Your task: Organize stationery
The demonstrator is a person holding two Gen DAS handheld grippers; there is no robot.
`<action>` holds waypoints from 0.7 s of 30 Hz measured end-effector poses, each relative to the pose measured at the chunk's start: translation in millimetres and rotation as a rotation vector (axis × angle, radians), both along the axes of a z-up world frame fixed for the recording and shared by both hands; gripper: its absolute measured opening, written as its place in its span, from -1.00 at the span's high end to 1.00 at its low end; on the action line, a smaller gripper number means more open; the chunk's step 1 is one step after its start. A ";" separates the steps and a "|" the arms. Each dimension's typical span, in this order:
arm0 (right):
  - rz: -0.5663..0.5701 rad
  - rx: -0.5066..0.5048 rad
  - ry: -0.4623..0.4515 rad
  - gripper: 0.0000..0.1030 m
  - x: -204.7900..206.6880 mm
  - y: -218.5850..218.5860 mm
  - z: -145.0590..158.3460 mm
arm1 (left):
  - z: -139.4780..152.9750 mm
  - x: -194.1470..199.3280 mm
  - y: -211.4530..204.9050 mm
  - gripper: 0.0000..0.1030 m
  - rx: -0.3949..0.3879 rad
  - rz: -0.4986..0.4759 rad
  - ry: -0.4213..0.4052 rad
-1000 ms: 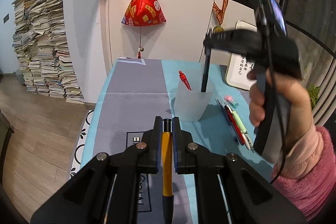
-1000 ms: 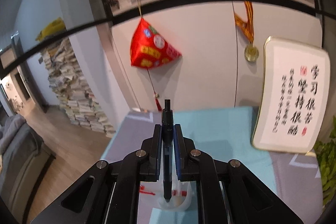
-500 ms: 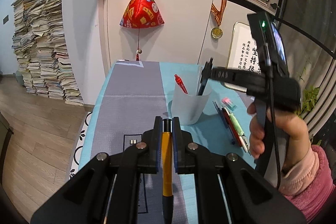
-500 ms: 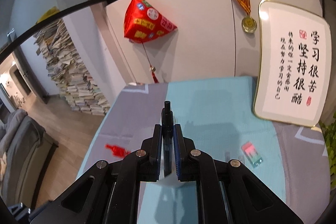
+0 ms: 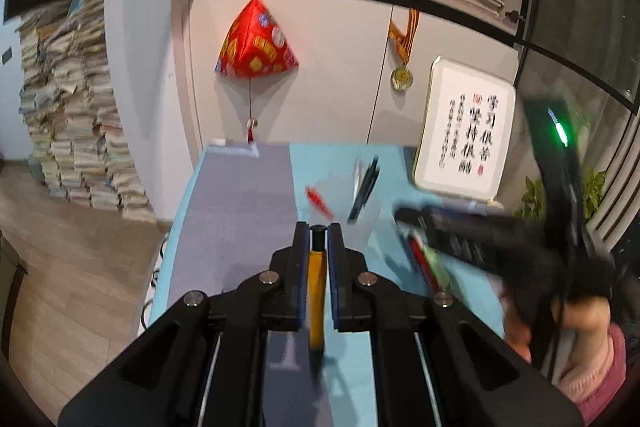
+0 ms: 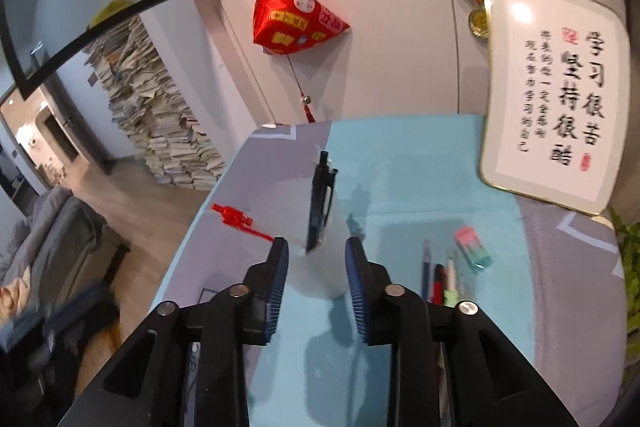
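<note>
Here the left gripper (image 5: 319, 231) pointed forward and down over the table, its jaws pressed tight on a yellow pen with a black tip (image 5: 316, 291) that ran lengthwise between the blue pads; the pen's lower end hung below the jaws, above the grey and turquoise table mat (image 5: 240, 219).

In the left wrist view the right gripper (image 5: 404, 217) reached in from the right, blurred, its black body slanting toward the middle of the table. The hand (image 5: 560, 315) that carried it gripped the handle low at the right edge, with a fluffy pink sleeve (image 5: 592, 375) at the wrist.

From the right wrist camera the right gripper (image 6: 316, 247) tilted down toward a translucent white plastic cup (image 6: 316, 279) standing on the turquoise part of the mat. Its jaws were opening, the pads apart and pressing on nothing. A dark blue click pen (image 6: 320, 203) stood tilted in the cup just ahead of the pads, clear of both. A red pen (image 6: 240, 221) leaned out of the cup toward the left.

To the right of the cup, a few pens (image 6: 440, 279) lay side by side on the mat, and a pink and green eraser (image 6: 474, 247) lay just beyond them. A white framed calligraphy board (image 6: 556, 95) leaned against the wall at the table's far right.
</note>
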State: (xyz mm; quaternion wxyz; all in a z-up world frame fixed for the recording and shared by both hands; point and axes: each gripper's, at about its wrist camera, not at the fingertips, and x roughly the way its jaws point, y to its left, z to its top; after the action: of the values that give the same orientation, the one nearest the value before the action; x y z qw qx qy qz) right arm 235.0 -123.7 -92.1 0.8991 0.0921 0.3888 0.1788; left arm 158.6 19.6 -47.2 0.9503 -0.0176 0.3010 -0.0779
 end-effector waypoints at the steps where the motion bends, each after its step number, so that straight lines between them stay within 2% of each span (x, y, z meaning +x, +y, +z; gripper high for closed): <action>1: -0.005 0.005 0.004 0.40 -3.0 -5.1 -0.6 | 4.8 5.2 -3.3 0.87 0.001 -0.001 -0.016; 7: -0.076 0.033 0.056 0.40 -16.9 -44.4 -16.0 | 28.2 39.1 -19.4 0.87 0.005 0.011 -0.074; 11: -0.127 0.065 0.094 0.40 -21.1 -69.5 -27.7 | 30.7 42.5 -16.3 0.88 0.028 0.014 -0.072; 14: -0.125 0.076 0.114 0.40 -26.1 -81.0 -35.1 | 2.7 30.5 -15.5 0.87 0.071 -0.064 -0.039; 17: -0.141 0.064 0.126 0.40 -25.4 -90.0 -40.5 | -44.9 20.5 -32.5 0.80 0.171 -0.215 0.092; 20: -0.156 0.082 0.145 0.40 -22.9 -96.3 -44.7 | -82.7 5.1 -59.6 0.55 0.327 -0.335 0.136; 21: -0.157 0.080 0.149 0.40 -23.1 -97.5 -46.2 | -90.8 2.7 -66.3 0.39 0.362 -0.365 0.138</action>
State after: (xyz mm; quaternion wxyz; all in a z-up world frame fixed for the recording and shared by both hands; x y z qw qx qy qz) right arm 212.0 -221.2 -138.3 0.8745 0.1713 0.4387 0.1159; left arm 161.4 -46.6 -138.0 0.8855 0.2019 0.3722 -0.1913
